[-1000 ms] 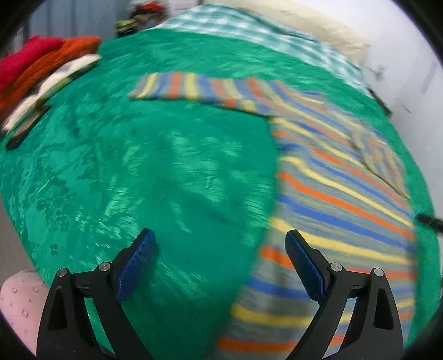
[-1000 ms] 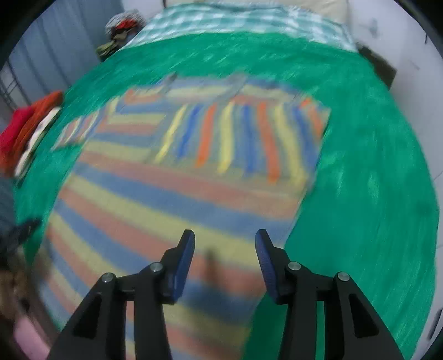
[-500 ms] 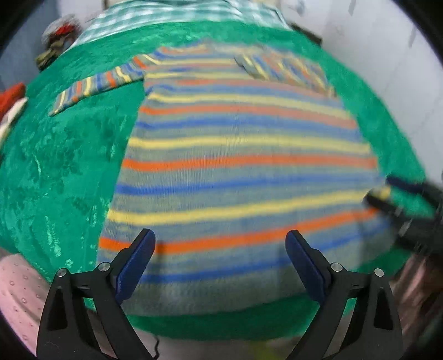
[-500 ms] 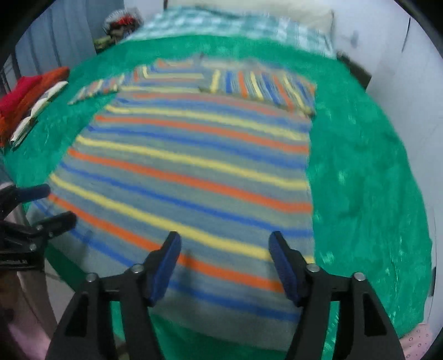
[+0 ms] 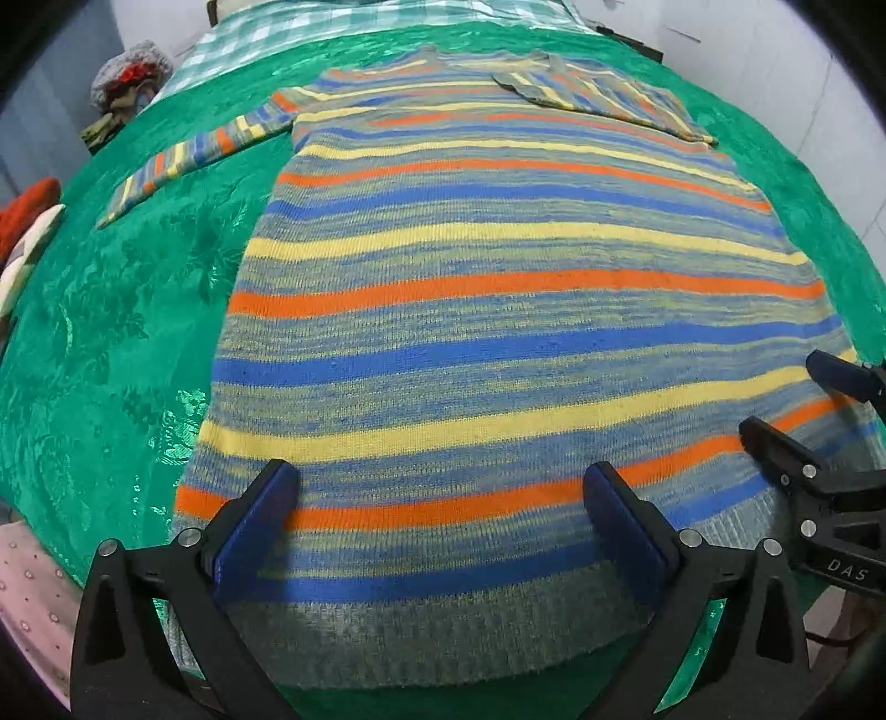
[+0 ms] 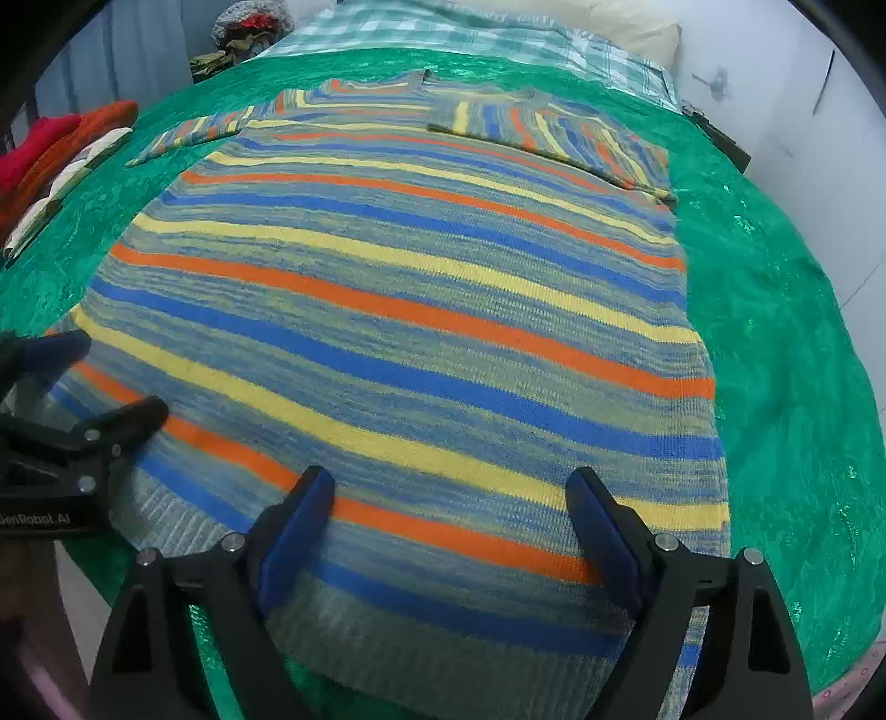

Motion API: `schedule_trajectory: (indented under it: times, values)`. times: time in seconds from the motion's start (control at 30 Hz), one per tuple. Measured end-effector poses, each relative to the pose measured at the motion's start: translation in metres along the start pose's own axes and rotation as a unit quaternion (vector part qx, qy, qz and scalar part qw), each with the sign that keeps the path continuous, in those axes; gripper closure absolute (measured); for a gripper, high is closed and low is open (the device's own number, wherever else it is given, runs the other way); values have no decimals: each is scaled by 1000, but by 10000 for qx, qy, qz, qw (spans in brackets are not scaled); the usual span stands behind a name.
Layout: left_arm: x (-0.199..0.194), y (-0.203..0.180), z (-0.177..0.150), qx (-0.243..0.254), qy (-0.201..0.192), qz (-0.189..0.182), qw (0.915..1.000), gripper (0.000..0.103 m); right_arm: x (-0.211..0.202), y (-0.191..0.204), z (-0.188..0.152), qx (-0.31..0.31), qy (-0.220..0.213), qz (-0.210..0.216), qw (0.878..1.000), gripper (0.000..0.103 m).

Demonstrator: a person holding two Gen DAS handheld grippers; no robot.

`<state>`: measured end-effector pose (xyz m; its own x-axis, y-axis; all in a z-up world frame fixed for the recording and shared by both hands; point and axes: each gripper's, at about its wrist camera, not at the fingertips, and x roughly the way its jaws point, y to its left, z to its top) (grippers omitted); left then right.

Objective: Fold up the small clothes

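A striped knit sweater (image 5: 498, 310) in blue, orange, yellow and grey lies flat on the green bedspread (image 5: 111, 332), hem toward me. Its right sleeve (image 5: 603, 94) is folded across the chest; its left sleeve (image 5: 194, 160) lies stretched out to the left. My left gripper (image 5: 440, 504) is open and empty over the hem's left part. My right gripper (image 6: 448, 515) is open and empty over the hem's right part. Each gripper shows at the edge of the other's view: the right one in the left wrist view (image 5: 819, 410), the left one in the right wrist view (image 6: 83, 382).
A stack of red, orange and white folded clothes (image 6: 61, 155) lies at the left edge of the bed. A checked green sheet (image 6: 443, 27) and a pillow (image 6: 631, 27) are at the far end. A heap of clothes (image 5: 127, 83) sits far left. A white wall (image 6: 803, 111) runs along the right.
Both grippers have swung from the sides of the sweater to its near hem and now face up the sweater's length. The right gripper's jaws have opened wider.
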<state>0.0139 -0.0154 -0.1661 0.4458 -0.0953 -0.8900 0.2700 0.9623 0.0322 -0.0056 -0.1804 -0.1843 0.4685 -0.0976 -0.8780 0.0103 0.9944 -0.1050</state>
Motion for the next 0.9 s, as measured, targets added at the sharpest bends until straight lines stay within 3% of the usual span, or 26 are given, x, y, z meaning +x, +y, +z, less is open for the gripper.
schedule_trajectory:
  times: [0.9]
  values:
    - [0,0,-3,-112,-114,125,9998,0,4,-6,2,45,59,-132,9999,6]
